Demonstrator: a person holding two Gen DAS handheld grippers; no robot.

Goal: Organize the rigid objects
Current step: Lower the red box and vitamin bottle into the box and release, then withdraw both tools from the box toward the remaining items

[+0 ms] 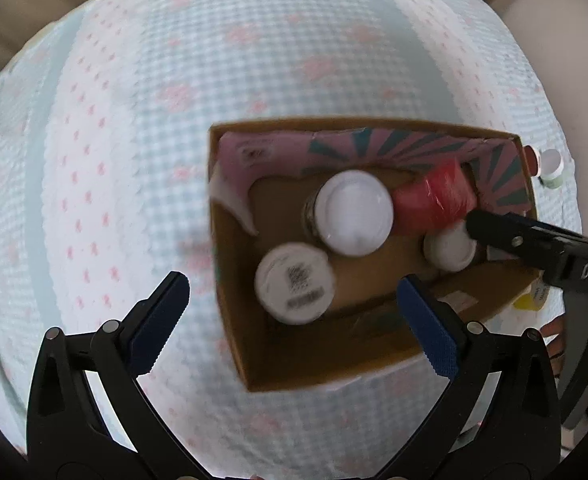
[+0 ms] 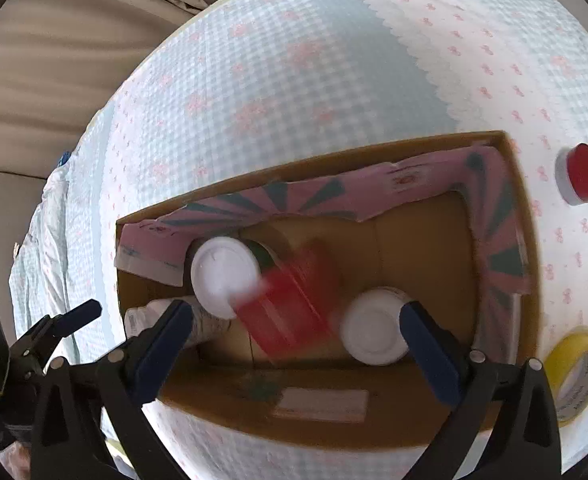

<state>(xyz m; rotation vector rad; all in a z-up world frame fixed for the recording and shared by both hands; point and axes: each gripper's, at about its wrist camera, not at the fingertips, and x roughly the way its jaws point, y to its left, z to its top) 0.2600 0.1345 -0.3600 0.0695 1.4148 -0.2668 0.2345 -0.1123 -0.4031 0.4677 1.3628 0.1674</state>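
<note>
The red container (image 2: 289, 304) in the box (image 2: 334, 420) is smeared by motion blur, so its shape and any label cannot be told. The print on one white lid (image 1: 294, 282) is too blurred to read. The yellow tape roll (image 2: 574, 368) is partly hidden behind a gripper finger, and the red-topped jar (image 2: 584, 174) is cut off near the picture's edge.

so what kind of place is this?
Likely a home: a table under a gingham floral tablecloth, pale curtains behind, and a cardboard box of white-lidded jars.
</note>
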